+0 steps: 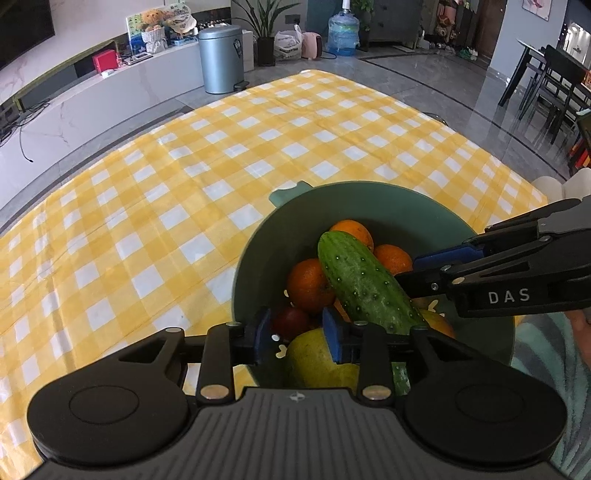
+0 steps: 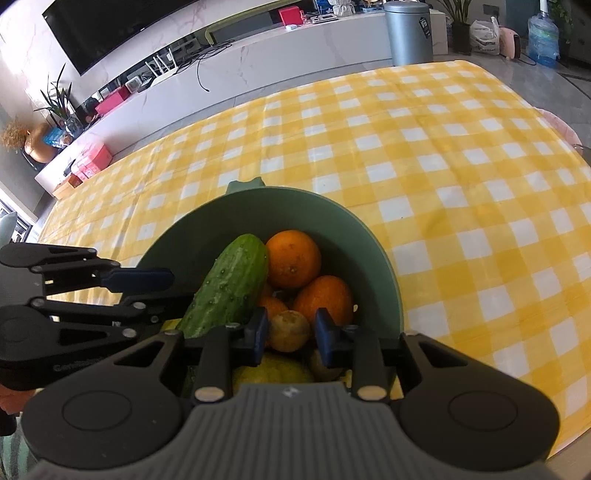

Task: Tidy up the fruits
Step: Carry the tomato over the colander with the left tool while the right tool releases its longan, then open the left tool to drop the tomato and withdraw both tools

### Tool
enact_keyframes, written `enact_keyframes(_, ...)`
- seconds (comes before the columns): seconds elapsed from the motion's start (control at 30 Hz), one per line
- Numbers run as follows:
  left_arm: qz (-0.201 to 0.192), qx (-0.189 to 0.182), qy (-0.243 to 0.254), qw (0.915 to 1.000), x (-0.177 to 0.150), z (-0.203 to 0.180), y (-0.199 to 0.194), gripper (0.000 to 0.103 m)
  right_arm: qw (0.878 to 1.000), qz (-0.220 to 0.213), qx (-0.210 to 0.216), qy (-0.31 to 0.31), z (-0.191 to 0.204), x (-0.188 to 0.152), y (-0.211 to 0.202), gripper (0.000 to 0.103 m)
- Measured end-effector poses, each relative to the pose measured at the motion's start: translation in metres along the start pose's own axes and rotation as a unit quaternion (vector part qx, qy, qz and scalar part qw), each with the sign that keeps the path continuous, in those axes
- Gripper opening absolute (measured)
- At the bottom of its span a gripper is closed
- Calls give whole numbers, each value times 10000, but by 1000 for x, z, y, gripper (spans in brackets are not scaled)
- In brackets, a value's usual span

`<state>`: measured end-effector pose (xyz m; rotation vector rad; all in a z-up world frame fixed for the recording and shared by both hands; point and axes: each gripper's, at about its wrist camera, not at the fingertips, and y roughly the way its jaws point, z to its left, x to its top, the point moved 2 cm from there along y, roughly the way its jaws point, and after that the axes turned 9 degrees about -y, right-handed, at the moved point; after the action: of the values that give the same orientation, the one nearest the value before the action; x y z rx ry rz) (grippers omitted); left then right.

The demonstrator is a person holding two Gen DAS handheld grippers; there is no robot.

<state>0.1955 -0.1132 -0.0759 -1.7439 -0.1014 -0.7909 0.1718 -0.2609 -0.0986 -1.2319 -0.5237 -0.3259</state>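
Note:
A green bowl [image 1: 258, 251] stands on the yellow checked cloth and holds several oranges [image 1: 308, 284], a cucumber [image 1: 364, 280] leaning across them, a yellow-green pear [image 1: 314, 358] and a dark red fruit [image 1: 291, 323]. My left gripper [image 1: 297, 332] is open, its fingers just inside the bowl's near rim above the fruit, holding nothing. My right gripper [image 2: 291, 334] is open over the near side of the bowl [image 2: 376, 251], above a small brownish-yellow fruit [image 2: 288, 330]. The cucumber [image 2: 229, 288] and oranges [image 2: 293, 258] show there too. Each gripper appears in the other's view.
The yellow checked cloth [image 1: 184, 192] covers the table beyond the bowl. A grey bin [image 1: 221, 59] and a water jug [image 1: 343, 33] stand on the floor past the far edge. Dark chairs [image 1: 554, 85] stand at the right.

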Motion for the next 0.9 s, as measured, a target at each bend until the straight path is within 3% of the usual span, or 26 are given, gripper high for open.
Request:
enact_keyframes(0.23, -229, 54, -46, 9997, -2, 0, -22, 44, 9998, 72, -131, -160, 5, -1, 0, 27)
enact_keyframes(0.43, -389, 167, -147, 9990, -5, 0, -43, 52, 9994, 0, -266, -228, 8, -3, -4, 39)
enact_keyframes(0.63, -489, 305, -300, 9979, -10, 3, -62, 52, 9975, -238, -569, -345, 13, -4, -17, 52)
enact_keyframes(0.9, -573, 482, -370, 9965, -23, 8, -82, 53, 9910, -642, -922, -735, 34, -3, -39, 59)
